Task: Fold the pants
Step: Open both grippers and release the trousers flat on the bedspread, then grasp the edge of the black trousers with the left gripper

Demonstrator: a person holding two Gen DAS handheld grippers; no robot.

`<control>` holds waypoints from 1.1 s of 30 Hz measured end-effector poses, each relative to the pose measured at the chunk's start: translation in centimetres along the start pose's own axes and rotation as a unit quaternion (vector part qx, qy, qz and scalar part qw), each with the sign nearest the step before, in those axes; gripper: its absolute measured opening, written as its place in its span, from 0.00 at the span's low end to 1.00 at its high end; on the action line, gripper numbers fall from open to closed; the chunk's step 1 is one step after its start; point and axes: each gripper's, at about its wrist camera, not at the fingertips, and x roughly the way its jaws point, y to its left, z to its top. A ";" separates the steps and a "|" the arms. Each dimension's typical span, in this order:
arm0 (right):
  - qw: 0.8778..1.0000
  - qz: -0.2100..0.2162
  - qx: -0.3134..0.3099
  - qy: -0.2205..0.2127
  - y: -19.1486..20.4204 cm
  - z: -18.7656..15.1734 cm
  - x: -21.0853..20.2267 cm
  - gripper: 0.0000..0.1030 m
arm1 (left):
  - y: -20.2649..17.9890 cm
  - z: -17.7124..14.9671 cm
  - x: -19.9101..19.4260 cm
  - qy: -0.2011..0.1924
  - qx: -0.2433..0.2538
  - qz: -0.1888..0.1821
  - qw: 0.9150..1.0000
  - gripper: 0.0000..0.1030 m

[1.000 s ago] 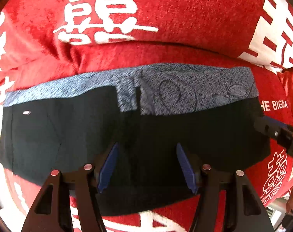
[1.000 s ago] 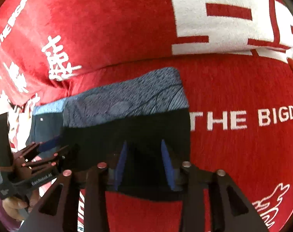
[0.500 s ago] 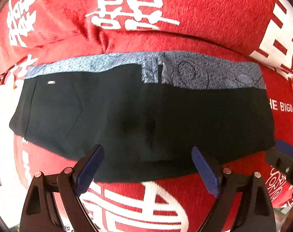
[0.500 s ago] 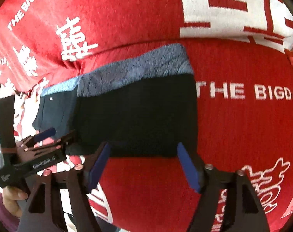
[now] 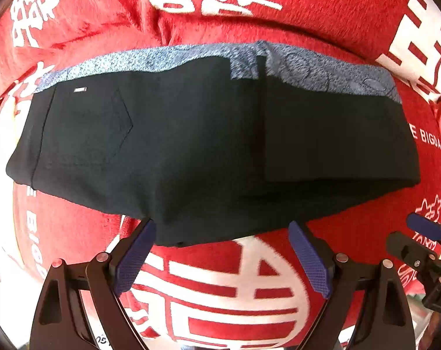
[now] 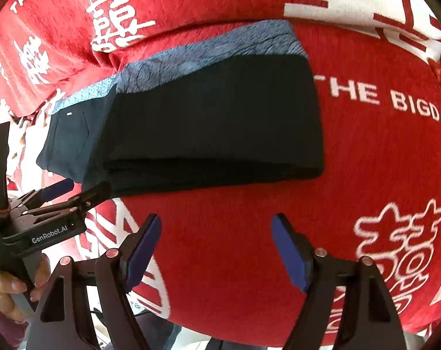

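Both grippers are backing away from the dark folded trousers with the blue-grey patterned band point(image 5: 208, 145), leaving them lying flat on the red plush blanket with white characters point(image 5: 351, 11). Left gripper point(image 5: 220, 250) and right gripper point(image 6: 216, 250) are standing with blue pads spread apart, gripping nothing, apparently releasing a finished fold. Blanket lettering is reading "THE BIGDA", cut off; the left gripper's body is showing "GenRobot.AI".

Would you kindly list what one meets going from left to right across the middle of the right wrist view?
The left gripper → the dark folded pants → the white "THE BIGDA" lettering on the red blanket.
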 end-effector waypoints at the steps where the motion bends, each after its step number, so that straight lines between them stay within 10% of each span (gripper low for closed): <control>1: 1.000 -0.005 0.002 0.002 0.7 -0.2 0.2 0.78 | 0.6 -0.1 0.0 0.002 0.003 -0.003 1.000 0.90; 9: 1.000 -0.025 0.002 0.008 7.1 -1.4 1.7 0.78 | 5.8 -1.3 -0.8 0.005 0.043 0.005 0.999 0.90; 33: 0.989 -0.044 -0.128 0.060 22.0 0.6 7.7 0.78 | 25.1 -2.4 -0.2 -0.018 -0.186 -0.042 0.981 0.90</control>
